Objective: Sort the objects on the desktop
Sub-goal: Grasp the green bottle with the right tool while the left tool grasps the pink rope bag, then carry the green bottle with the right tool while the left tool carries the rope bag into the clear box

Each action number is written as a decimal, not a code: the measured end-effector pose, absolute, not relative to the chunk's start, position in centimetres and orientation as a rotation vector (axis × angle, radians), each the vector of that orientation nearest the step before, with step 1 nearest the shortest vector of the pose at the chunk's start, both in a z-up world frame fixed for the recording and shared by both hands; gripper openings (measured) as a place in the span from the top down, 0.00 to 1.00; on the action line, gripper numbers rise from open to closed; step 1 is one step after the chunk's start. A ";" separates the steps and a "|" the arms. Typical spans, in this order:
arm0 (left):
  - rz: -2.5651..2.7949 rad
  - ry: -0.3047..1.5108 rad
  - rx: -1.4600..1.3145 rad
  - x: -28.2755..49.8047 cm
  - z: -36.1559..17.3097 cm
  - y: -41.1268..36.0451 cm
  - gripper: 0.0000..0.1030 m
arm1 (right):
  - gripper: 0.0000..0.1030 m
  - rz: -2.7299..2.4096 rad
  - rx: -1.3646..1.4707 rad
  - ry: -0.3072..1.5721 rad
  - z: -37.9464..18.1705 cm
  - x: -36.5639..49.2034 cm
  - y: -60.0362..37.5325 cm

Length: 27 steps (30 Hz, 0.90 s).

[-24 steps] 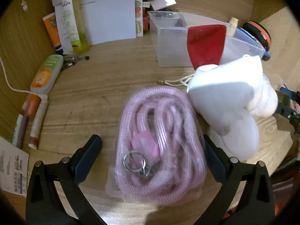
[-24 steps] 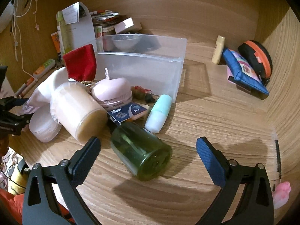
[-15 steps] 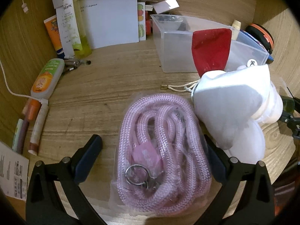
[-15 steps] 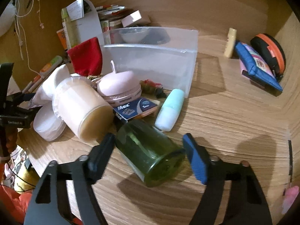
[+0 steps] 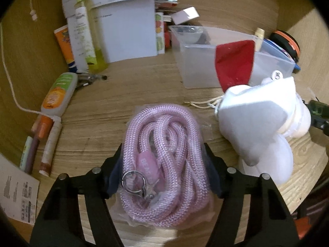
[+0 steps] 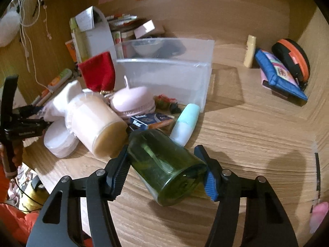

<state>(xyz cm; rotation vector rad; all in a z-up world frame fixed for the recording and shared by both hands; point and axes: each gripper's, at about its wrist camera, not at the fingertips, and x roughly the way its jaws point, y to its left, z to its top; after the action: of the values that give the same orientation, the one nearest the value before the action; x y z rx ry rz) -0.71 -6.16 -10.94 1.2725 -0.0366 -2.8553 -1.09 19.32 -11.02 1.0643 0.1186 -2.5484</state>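
left claw (image 5: 162, 170): pinching bagged pink rope (image 5: 164, 160) on bench (image 5: 115, 94)
right claw (image 6: 166, 168): clamped on green bottle (image 6: 164, 168), lying sideways

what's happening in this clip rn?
Desk-sorting job, both grippers mid-grab. The left gripper is shut on the bagged pink rope, and the right gripper is shut on the green bottle lying on its side. The clear plastic bin sits behind the clutter pile.
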 end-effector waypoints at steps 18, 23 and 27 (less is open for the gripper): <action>-2.919 0.121 0.957 1.6 -6.4 -7.8 0.36 | 0.43 -2.618 0.932 0.057 -7.1 0.0 20.7; -2.973 0.159 0.881 1.9 -4.4 -7.6 0.36 | 0.43 -2.620 0.877 0.053 -5.7 0.0 20.3; -3.016 0.184 0.838 1.9 -2.9 -7.4 0.36 | 0.43 -2.624 0.845 0.062 -4.9 -0.4 20.0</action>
<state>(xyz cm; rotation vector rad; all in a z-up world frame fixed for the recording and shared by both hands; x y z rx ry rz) 1.86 -7.41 -2.89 0.8383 0.1837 -3.0165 -0.36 19.98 -4.88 0.8454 0.0616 -2.6238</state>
